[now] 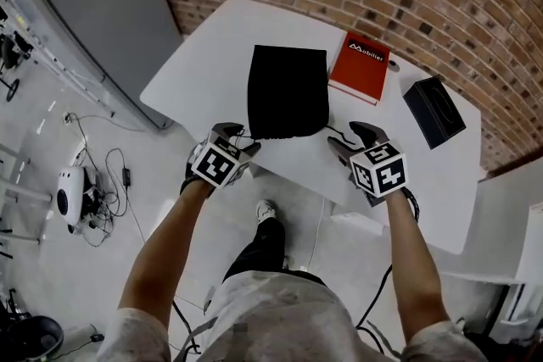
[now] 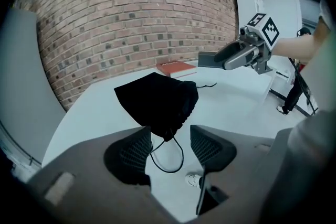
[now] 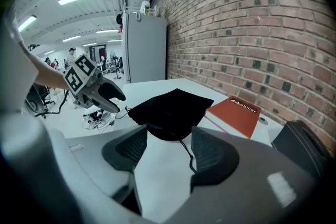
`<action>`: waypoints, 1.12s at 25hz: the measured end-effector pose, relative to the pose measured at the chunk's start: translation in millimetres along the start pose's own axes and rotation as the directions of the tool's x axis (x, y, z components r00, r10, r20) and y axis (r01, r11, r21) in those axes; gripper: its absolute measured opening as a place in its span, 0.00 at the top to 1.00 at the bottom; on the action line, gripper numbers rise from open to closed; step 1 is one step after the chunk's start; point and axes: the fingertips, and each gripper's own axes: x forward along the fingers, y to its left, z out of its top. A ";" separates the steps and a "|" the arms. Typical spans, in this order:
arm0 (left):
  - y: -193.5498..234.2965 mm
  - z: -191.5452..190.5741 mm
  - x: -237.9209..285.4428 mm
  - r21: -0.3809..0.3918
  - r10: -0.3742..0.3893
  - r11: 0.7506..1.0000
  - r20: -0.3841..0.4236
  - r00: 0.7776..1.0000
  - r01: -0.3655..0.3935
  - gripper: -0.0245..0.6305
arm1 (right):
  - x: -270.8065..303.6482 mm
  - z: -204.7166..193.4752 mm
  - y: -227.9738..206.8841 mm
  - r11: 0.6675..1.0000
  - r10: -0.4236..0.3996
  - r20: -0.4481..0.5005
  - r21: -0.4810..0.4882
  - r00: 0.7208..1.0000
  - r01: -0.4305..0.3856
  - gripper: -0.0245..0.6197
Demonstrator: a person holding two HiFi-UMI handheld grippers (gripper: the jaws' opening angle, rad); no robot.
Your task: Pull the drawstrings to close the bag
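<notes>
A black fabric drawstring bag (image 1: 287, 91) lies flat on a white table (image 1: 204, 55), its puckered mouth end towards the person and close to the table's near edge. The left gripper (image 1: 230, 132) sits at the bag's near left corner and the right gripper (image 1: 350, 137) just off its near right corner.

In the left gripper view, the jaws stand wide apart. A thin black drawstring loop (image 2: 177, 158) lies loose on the table between them, gripped by neither pad.

In the right gripper view, those jaws are also spread, and a second black cord (image 3: 187, 150) trails from the bag between them, unheld.

Beyond the bag rest a red hardcover book (image 1: 360, 66) and a black rectangular box (image 1: 433, 111).
</notes>
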 end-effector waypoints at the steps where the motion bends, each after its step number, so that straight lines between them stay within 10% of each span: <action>1: 2.4 -3.0 5.2 -0.005 -0.005 1.000 -0.006 1.000 0.005 0.59 | 7.0 -3.8 -2.0 1.000 0.007 -0.013 0.003 1.000 -0.007 0.55; 28: 4.9 -33.3 42.2 0.112 -0.255 0.949 -0.272 0.928 0.293 0.66 | 101.0 -59.1 -21.0 0.982 0.128 -0.290 -0.095 0.948 -0.162 0.71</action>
